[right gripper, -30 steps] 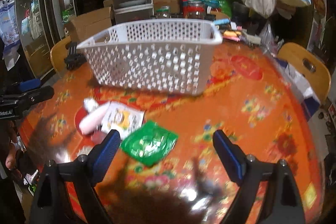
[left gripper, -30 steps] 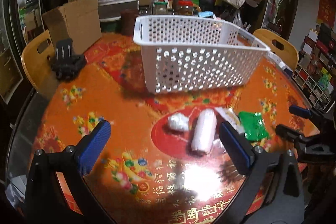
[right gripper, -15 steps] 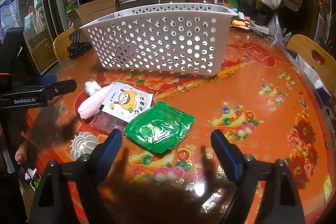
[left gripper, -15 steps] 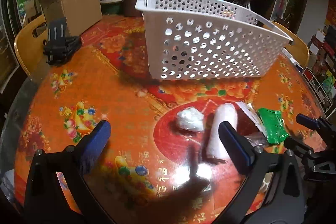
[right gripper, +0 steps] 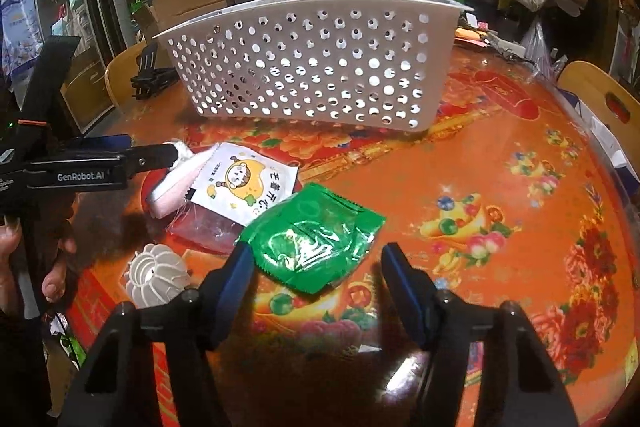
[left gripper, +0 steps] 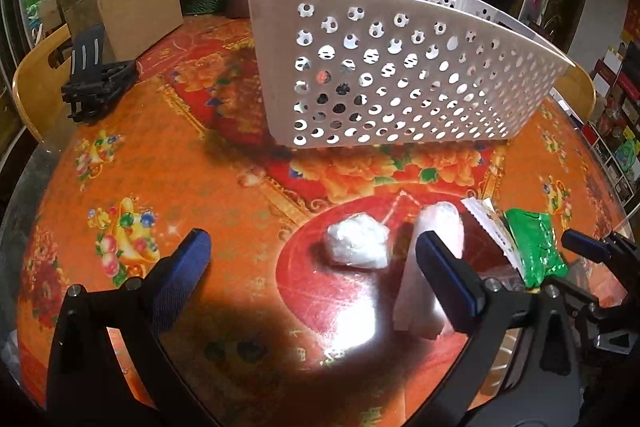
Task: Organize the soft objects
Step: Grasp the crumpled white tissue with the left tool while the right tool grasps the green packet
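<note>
While our right gripper (right gripper: 316, 267) was narrowing around the green packet (right gripper: 312, 237), its blue pads had not yet pressed it. We kept our left gripper (left gripper: 308, 259) spread wide, clasping nothing, beside the white roll (left gripper: 434, 259), whose long axis ran toward the white basket (right gripper: 304, 63) standing mid-table beyond.

Soft stuff lying flat on table by white basket (left gripper: 400, 67): white wad (left gripper: 358, 245), pale roll (left gripper: 434, 267), cartoon packet (right gripper: 244, 183), crinkly green packet (right gripper: 316, 239) overlapping its corner.
</note>
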`<state>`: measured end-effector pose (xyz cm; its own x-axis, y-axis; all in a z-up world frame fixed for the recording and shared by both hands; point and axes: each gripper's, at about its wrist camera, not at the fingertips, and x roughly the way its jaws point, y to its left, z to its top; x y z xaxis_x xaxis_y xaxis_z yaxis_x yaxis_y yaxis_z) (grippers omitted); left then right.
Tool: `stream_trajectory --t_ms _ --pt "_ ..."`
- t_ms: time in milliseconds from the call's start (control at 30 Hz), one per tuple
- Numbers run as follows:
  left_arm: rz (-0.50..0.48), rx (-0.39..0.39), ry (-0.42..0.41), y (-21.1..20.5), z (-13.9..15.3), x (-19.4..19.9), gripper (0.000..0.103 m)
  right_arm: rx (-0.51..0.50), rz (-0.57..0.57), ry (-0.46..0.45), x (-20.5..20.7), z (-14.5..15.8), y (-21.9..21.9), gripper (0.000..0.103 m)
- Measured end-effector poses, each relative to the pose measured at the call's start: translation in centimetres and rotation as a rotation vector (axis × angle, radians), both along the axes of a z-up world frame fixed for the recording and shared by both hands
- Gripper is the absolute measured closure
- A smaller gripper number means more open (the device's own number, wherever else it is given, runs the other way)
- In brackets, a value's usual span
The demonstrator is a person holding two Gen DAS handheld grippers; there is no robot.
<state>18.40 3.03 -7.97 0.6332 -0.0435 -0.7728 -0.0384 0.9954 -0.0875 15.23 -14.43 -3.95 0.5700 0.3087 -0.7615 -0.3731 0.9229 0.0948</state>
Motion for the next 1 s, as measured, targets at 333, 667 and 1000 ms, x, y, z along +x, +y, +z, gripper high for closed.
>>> stream_trajectory --t_ms 333,667,1000 --pt "-0.004 -0.032 -0.006 0.6 -0.5 0.2 0.004 -0.062 0.035 0.032 1.2 -0.5 1.6 0.038" --pt "-0.016 -0.041 -0.016 0.7 -0.6 0.0 0.027 -0.107 0.032 0.017 1.3 -0.8 2.2 0.048" --pt "-0.04 -0.061 -0.018 0.6 -0.7 0.0 0.041 -0.051 0.01 0.015 1.3 -0.6 1.1 0.072"
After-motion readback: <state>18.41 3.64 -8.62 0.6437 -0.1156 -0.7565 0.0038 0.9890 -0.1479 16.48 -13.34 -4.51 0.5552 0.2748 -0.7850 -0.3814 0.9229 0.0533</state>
